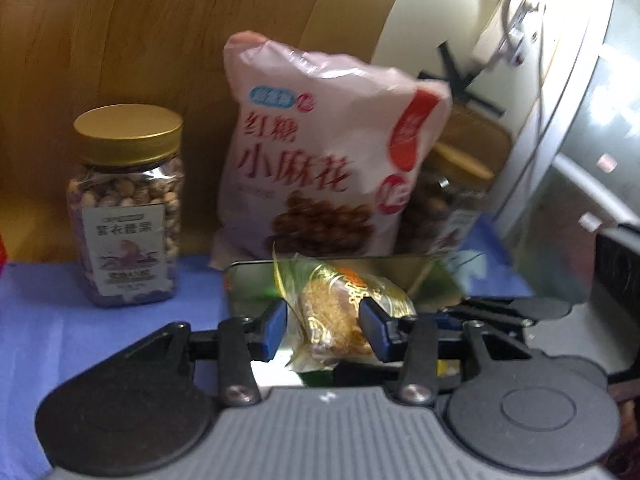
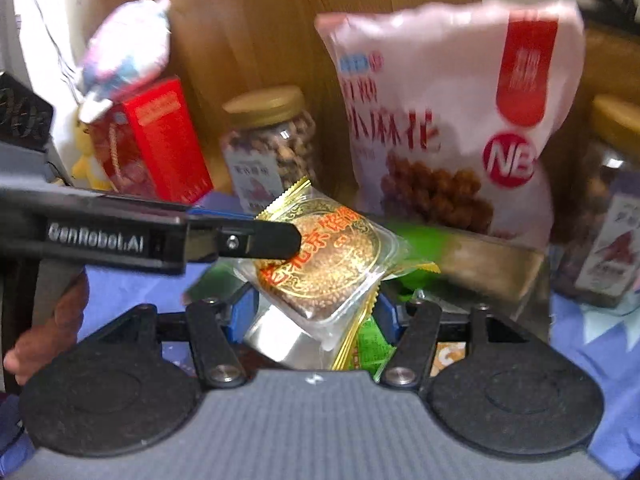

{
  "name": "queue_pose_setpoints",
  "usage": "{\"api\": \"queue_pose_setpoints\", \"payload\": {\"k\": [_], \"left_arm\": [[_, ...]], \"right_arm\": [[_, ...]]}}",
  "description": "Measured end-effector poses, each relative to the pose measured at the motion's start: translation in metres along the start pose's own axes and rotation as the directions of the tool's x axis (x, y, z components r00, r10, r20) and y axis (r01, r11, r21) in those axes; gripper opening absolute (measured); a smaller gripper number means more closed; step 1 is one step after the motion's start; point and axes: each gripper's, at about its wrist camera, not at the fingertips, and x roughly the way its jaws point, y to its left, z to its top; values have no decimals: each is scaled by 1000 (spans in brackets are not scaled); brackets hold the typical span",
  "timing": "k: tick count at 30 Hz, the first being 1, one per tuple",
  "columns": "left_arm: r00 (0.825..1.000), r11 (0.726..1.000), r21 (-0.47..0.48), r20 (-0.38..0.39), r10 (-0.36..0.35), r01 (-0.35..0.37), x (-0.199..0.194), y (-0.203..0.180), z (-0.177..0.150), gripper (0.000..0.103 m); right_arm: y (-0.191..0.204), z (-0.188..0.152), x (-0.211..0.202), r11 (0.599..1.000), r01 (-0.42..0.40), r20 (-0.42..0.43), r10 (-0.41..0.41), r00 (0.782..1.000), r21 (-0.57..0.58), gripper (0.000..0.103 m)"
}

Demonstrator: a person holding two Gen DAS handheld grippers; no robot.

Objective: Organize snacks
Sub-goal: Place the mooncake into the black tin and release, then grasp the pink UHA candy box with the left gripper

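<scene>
Left tongs [image 1: 323,326] are clamped on one sesame cake [image 1: 340,320] in a clear, gold-edged wrapper, low in the centre of the left view, blue pads pressing either side. Over in the right view that same cake [image 2: 324,256] sits mid-frame, held above a shiny metal tin [image 2: 496,264], with the left tongs [image 2: 280,240] reaching in from the left edge. The right tongs [image 2: 316,316] are at the bottom centre, their blue pads set apart on each side of the cake's lower corner; whether they touch the wrapper I cannot tell. One green packet [image 2: 370,350] peeks out just below.

Further out: one pink bag [image 1: 320,152] of fried twists stands upright behind the tin, against a wooden panel [image 1: 160,40]. Two nut jars: one with a gold lid at the left [image 1: 126,204], one half hidden at the right [image 1: 452,208]. In the right view's upper left, one red box [image 2: 160,140] with one plush toy [image 2: 124,56] on top. A blue cloth [image 1: 60,340] covers the desk.
</scene>
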Motion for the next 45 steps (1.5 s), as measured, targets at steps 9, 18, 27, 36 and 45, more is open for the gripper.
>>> {"api": "queue_pose_setpoints", "payload": {"k": [9,18,27,36,45], "left_arm": [[995,999,-35,102,-20,24,-45,9,-15,45],[975,955,-193,50,-218,224,-67,29,-76,54],[967,924,-304,-26,-253,233,-22,40,-93,61],[965,917,-322,-33,-261,237,-6,39,-97,57],[962,921,-283,130,-242,269,-89,29,-106,57]], "right_arm": [[-4,-15,-45,999,26,139,-19,990,-46,64],[-36,-95,-113,976,-16,254,-41,966,219,53],[-46,-117,-91,919,-73,206,-9,979,388,35],[-33,-108,-66,925,-79,178,12,984,372,35],[24,-103,-116,977,-81,326,12,945,197,34]]}}
